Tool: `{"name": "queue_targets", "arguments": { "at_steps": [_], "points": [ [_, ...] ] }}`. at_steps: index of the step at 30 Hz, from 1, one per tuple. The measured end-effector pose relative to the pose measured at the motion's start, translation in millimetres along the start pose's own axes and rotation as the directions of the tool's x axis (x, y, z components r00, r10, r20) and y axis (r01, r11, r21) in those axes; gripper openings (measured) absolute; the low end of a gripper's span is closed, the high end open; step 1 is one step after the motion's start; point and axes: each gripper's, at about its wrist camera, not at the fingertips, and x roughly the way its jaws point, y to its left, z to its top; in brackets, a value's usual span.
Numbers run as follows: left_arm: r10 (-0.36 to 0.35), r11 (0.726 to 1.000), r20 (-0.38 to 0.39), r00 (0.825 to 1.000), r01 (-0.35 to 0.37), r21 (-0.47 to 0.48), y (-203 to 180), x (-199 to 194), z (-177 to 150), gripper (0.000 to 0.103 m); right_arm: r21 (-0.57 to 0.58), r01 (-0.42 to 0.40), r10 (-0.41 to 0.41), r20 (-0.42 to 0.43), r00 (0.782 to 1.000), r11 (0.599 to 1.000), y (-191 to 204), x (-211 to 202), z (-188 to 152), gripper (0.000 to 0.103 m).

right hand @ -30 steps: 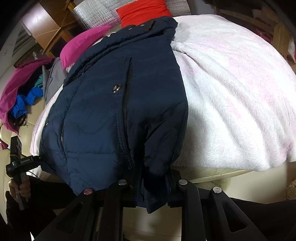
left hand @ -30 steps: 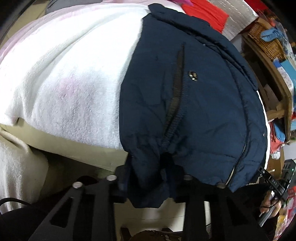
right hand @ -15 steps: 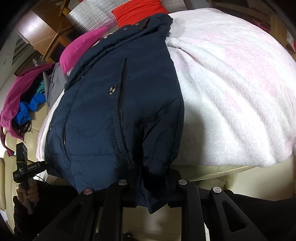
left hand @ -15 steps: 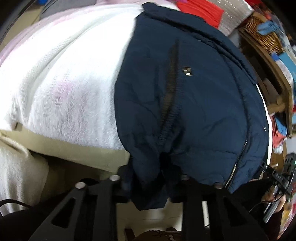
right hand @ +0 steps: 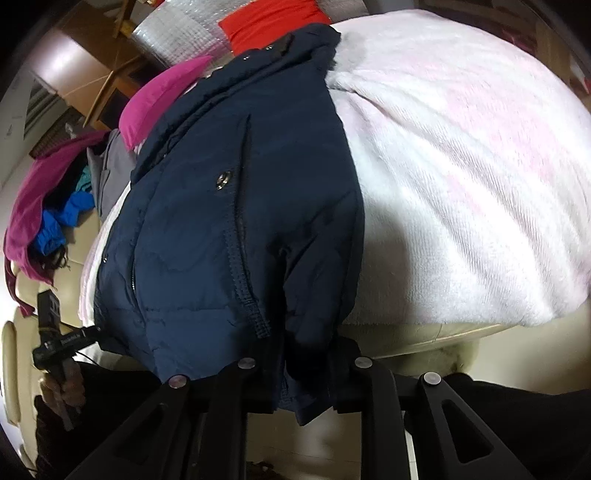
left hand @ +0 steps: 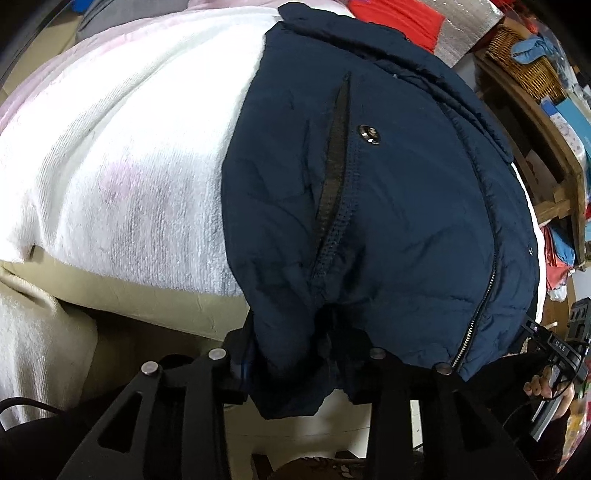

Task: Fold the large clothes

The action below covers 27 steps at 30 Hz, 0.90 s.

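Observation:
A navy puffer jacket [left hand: 388, 192] lies lengthwise on a white-pink fleece blanket [left hand: 129, 166], collar far, hem toward me. My left gripper [left hand: 299, 369] is shut on the jacket's near hem at its left corner. My right gripper [right hand: 303, 376] is shut on the jacket [right hand: 240, 221] at the hem's right corner. The hem hangs just over the near edge of the blanket [right hand: 461, 166]. Each gripper shows at the edge of the other's view, the right one [left hand: 550, 350] and the left one [right hand: 55, 343]. Fabric hides the fingertips.
A red cloth [left hand: 399, 18] and silver padding lie beyond the collar. Wooden shelving with a wicker basket [left hand: 524, 66] stands to the right. A pile of magenta, blue and grey clothes [right hand: 55, 192] lies to the left. The beige cushion edge [left hand: 129, 299] runs below the blanket.
Both views shift slightly. The jacket stays held at the hem and sits about where it was; the collar edge looks a little nearer the red cloth.

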Motion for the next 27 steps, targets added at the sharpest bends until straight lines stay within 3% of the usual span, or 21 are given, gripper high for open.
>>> {"name": "queue_targets", "arguments": {
  "at_steps": [3, 6, 16, 27],
  "points": [
    [-0.009, 1.000, 0.013, 1.000, 0.009, 0.015, 5, -5, -2, 0.018, -0.025, 0.016, -0.016, 0.008, 1.000, 1.000, 4, 0, -2, 0.020],
    [-0.010, 1.000, 0.033, 0.999, 0.009, 0.024, 3, -11, -4, 0.015, -0.054, 0.038, -0.037, 0.020, 0.999, 0.998, 10, -2, -3, 0.017],
    [-0.086, 0.996, 0.114, 0.990, 0.082, 0.036, 5, -58, -25, 0.012, -0.067, 0.010, -0.007, 0.052, 0.999, 0.998, 14, -32, -9, 0.016],
    [-0.140, 0.990, 0.093, 0.986, 0.137, 0.045, 12, -80, -38, 0.012, -0.092, -0.036, 0.038, 0.018, 0.999, 0.995, 12, -50, -16, 0.016]
  ]
}}
